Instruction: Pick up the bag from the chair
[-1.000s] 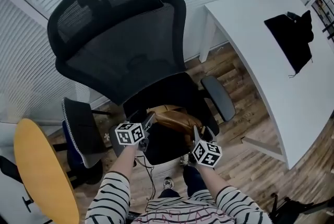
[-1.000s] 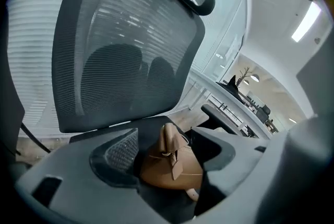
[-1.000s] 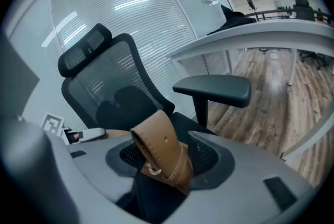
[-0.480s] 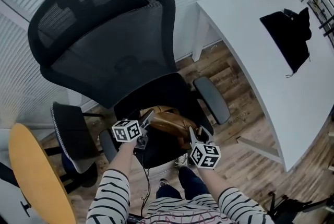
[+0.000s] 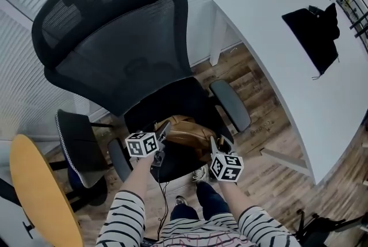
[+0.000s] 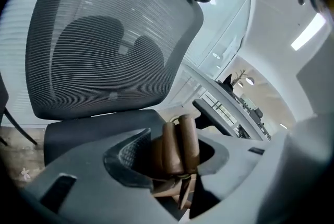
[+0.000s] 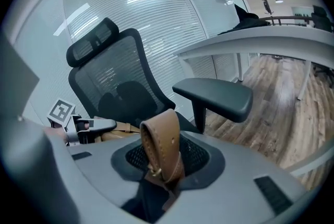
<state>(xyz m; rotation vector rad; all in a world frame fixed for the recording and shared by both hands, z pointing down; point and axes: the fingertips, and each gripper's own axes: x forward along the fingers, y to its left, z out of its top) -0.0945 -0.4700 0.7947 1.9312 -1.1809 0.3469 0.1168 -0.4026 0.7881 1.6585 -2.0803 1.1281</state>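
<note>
Since a second ago the head view has swung a little, so the black mesh office chair (image 5: 115, 50) sits further left in it. Both tools have barely shifted over the seat's near edge. The brown leather bag (image 5: 187, 132) lies on the seat between them, near its front edge; whether it has left the cushion I cannot tell.

The left tool (image 6: 177, 152) is clamped on a doubled brown strap (image 6: 180, 142) that stands up between its jaws. The right tool (image 7: 162, 157) is clamped on a buckled brown strap loop (image 7: 159, 137).

With both grips set, the lift probably goes best straight up and even, with the two tools rising together so the bag hangs level and neither strap slides through. The right grip sits close to the buckle, so a sideways pull there could make the strap twist. The grey padded armrest (image 5: 230, 105) stands just right of the bag, so drawing it up and toward the near side should clear it.
</note>
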